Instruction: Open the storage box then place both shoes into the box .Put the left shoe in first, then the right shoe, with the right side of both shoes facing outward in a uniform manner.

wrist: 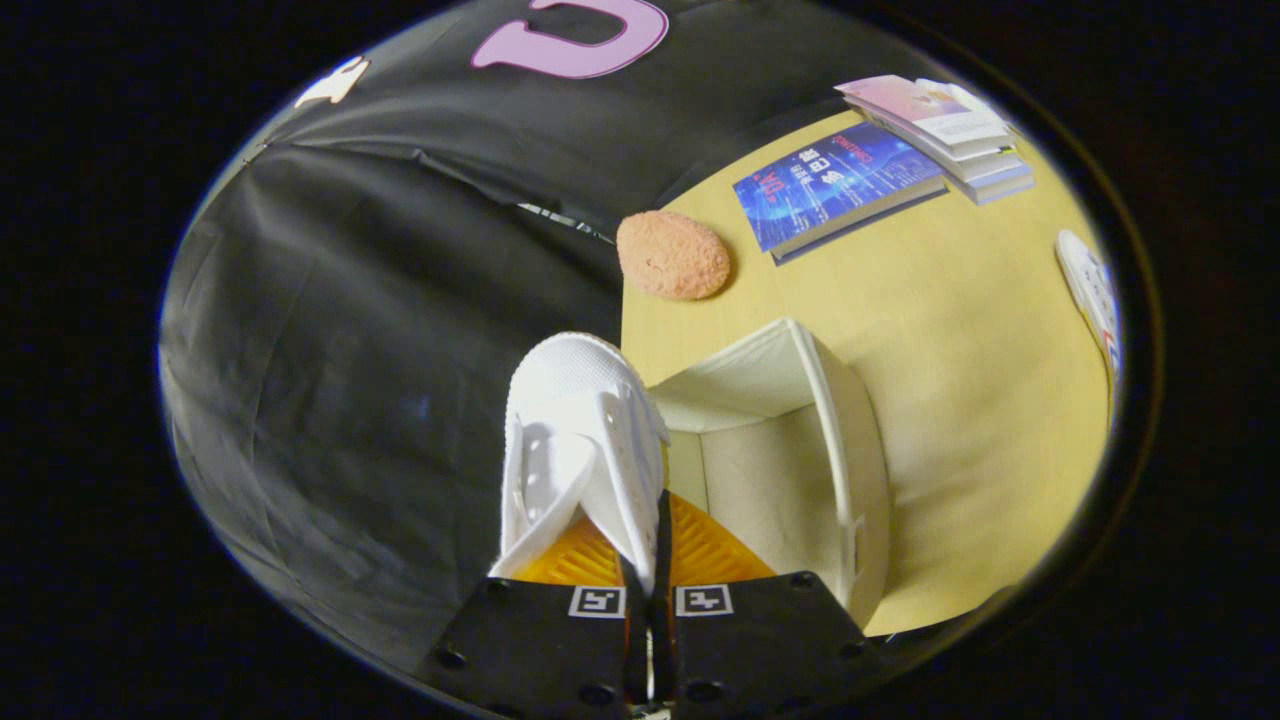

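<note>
Close in, the gripper (648, 575) has its two fingers drawn nearly together, clamped on a thin edge of the white shoe (580, 440) — collar or side wall, hard to say which. Shoe hangs straight ahead along the finger line, long axis running away from the fingers, toe at the far end, opening and lace side turned toward the camera. Whether this is the left or the right shoe cannot be read from here. Just beside it, on the right of the fingers and a little beyond, stands the storage box (800, 450) — pale fabric walls, mouth open, interior bare as far as can be seen. Shoe sits over the box's near-left wall and the table edge, not yet inside; judged, the coming move is a shift rightward and down into the mouth, with the shoe's long axis to be squared to the box. Beyond the box, on the yellow table (960, 400): a fuzzy orange pad (672, 255), then a blue book (838, 190), then a stack of books (950, 125) farther back. Well off to the right, at the table's far side, a second white shoe (1092, 290), partly seen.
</note>
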`<state>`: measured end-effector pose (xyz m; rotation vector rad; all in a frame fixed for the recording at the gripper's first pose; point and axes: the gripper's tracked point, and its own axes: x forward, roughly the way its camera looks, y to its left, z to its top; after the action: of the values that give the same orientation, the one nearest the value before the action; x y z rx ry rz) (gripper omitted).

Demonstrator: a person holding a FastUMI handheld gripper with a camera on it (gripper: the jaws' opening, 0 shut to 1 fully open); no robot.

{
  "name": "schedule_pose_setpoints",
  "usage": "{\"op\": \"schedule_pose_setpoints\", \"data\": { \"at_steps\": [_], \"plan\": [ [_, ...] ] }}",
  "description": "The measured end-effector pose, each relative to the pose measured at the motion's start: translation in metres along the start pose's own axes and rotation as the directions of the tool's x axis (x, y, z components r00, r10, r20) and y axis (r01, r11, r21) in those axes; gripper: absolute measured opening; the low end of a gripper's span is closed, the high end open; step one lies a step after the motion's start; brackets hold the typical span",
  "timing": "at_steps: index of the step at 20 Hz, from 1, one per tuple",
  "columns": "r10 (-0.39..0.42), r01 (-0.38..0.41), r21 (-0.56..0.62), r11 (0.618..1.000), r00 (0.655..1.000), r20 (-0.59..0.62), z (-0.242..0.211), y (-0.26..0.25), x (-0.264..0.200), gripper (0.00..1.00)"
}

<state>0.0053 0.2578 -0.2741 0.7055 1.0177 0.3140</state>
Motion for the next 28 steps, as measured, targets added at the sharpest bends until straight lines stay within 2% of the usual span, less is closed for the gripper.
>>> {"op": "schedule_pose_setpoints", "data": {
  "at_steps": [7, 12, 16, 21, 24, 28],
  "plan": [
    [-0.108, 0.108, -0.015, 0.994, 0.994, -0.026, -0.037, -0.02, 0.03, 0.04],
    [-0.178, 0.179, 0.021, 0.984, 0.983, -0.047, -0.05, -0.036, 0.044, 0.04],
    [-0.26, 0.263, 0.025, 0.964, 0.962, -0.081, -0.056, -0.058, 0.069, 0.05],
    [-0.375, 0.377, -0.001, 0.926, 0.923, -0.086, -0.06, -0.072, 0.075, 0.05],
    [-0.408, 0.407, -0.03, 0.913, 0.911, -0.059, -0.059, -0.076, 0.076, 0.05],
    [-0.409, 0.407, -0.037, 0.913, 0.911, -0.056, -0.06, -0.076, 0.076, 0.06]
  ]
}}
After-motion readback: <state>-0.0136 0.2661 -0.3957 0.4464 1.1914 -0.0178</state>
